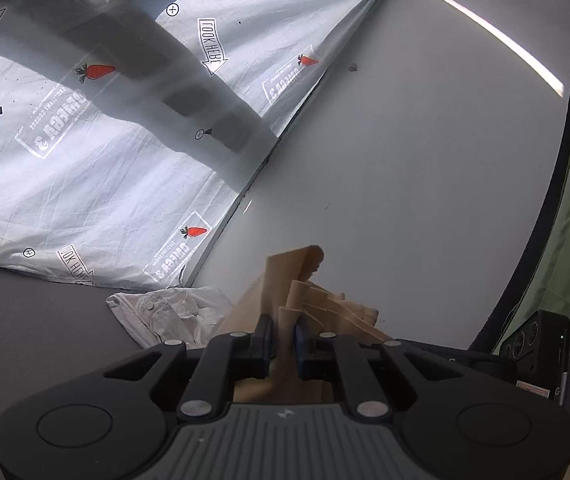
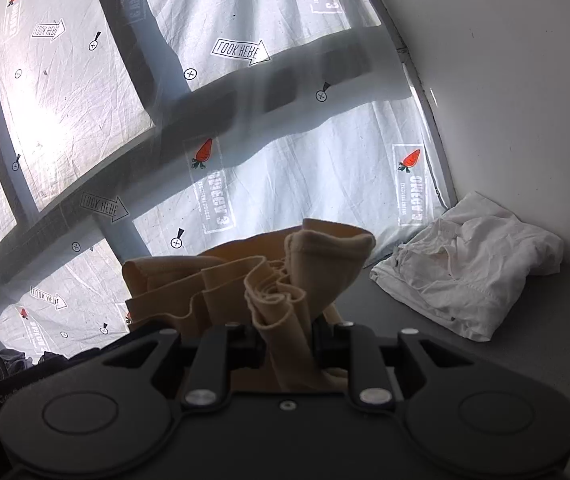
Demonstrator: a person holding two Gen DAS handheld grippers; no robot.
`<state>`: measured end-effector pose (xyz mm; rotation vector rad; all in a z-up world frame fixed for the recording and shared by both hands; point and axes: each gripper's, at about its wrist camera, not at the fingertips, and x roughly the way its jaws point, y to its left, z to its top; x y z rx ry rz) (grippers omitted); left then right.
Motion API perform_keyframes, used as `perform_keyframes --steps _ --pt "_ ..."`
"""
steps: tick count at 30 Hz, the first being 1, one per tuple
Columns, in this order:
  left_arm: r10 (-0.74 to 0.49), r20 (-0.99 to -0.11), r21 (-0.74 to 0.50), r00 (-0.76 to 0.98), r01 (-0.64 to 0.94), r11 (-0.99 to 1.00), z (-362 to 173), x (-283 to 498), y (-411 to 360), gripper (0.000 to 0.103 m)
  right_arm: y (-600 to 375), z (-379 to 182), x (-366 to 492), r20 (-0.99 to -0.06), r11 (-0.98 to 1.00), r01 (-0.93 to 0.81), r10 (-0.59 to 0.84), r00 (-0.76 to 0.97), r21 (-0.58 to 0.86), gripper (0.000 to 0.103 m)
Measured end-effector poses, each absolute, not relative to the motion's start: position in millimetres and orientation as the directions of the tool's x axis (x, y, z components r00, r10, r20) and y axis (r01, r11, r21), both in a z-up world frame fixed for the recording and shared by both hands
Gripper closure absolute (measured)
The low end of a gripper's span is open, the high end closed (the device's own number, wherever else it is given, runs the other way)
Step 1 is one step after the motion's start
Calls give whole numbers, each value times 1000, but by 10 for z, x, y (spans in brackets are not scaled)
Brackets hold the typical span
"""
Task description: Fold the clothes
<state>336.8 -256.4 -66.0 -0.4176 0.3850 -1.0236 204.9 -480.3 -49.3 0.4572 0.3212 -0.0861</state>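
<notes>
A tan garment (image 1: 317, 300) is bunched between my two grippers and held above the dark table. My left gripper (image 1: 283, 336) is shut on a pleated edge of it. In the right wrist view the same tan garment (image 2: 285, 276) rises in folds from my right gripper (image 2: 287, 340), which is shut on it. A crumpled white garment (image 2: 469, 264) lies on the table to the right, near the wall; it also shows in the left wrist view (image 1: 169, 312), left of the left gripper.
A white printed sheet (image 2: 285, 168) with carrots and "LOOK HERE" arrows covers the window behind the table (image 2: 545, 352). A white wall (image 1: 425, 160) stands to the right. A green fabric (image 1: 565, 240) hangs at the far right in the left wrist view.
</notes>
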Motion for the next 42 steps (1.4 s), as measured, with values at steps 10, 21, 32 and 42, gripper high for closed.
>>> perform_keyframes --steps 10,21,32,42 --pt "-895 -133 -463 425 772 436 -521 3464 -4550 91 -6640 -187 2308 -283 952 36 54 958 305 80" --pt "-837 -229 -497 497 680 539 -1013 4817 -5581 91 -7973 -655 3899 -353 969 -15 104 930 246 80" --pt "-563 -524 -506 639 297 810 -2021 6490 -5398 85 -8198 -1747 5490 -529 981 161 -81 845 107 63" --pt "-593 -570 -425 569 413 805 -2027 5942 -5775 53 -7858 -1940 4712 -571 984 178 -137 809 16 82"
